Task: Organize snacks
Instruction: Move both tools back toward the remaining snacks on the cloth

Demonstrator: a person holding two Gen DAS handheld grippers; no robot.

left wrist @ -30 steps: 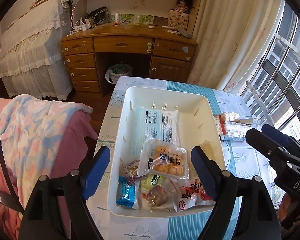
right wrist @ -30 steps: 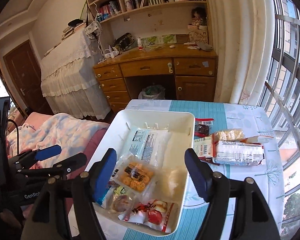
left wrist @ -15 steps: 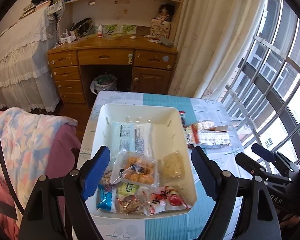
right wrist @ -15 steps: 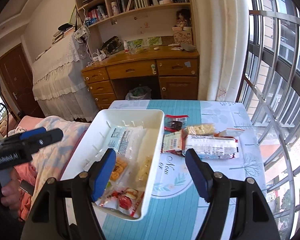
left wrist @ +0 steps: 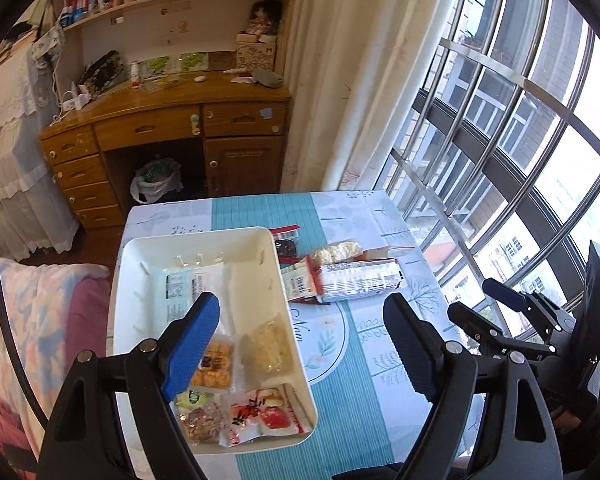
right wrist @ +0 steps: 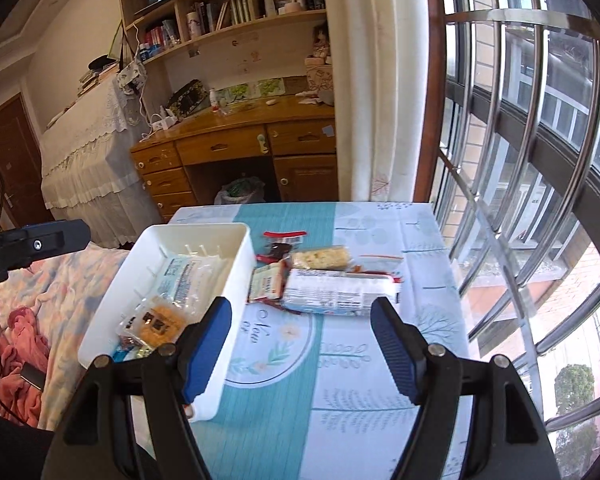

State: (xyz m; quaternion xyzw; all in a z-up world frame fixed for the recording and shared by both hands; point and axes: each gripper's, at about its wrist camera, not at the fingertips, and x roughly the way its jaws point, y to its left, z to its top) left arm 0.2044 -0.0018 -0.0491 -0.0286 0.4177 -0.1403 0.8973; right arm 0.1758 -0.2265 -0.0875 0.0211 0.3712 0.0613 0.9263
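A white bin (left wrist: 204,235) stands on the left half of the table and holds several snack packets, among them an orange cracker pack (left wrist: 216,364) and a red and white packet (left wrist: 260,416). Loose snacks lie on the cloth right of the bin: a long white packet (left wrist: 360,280) (right wrist: 336,294), a rice cracker bar (left wrist: 338,250) (right wrist: 320,257), a red and white packet (left wrist: 300,282) (right wrist: 266,284) and a dark packet (left wrist: 286,242) (right wrist: 280,242). My left gripper (left wrist: 302,308) hovers open over the bin's right wall, holding nothing. My right gripper (right wrist: 300,308) (left wrist: 478,298) hovers open above the cloth, short of the loose snacks.
The bin (right wrist: 196,228) nearly reaches the table's left edge, beside a blanket-covered seat (left wrist: 40,312). A barred window (right wrist: 540,200) runs close along the table's right side. Beyond the far edge are a curtain (left wrist: 360,80) and a wooden desk (left wrist: 172,120).
Both grippers have swung to the right, from over the bin toward the loose snacks on the cloth. The left one also rose and rolled. Neither jaw opening has changed.
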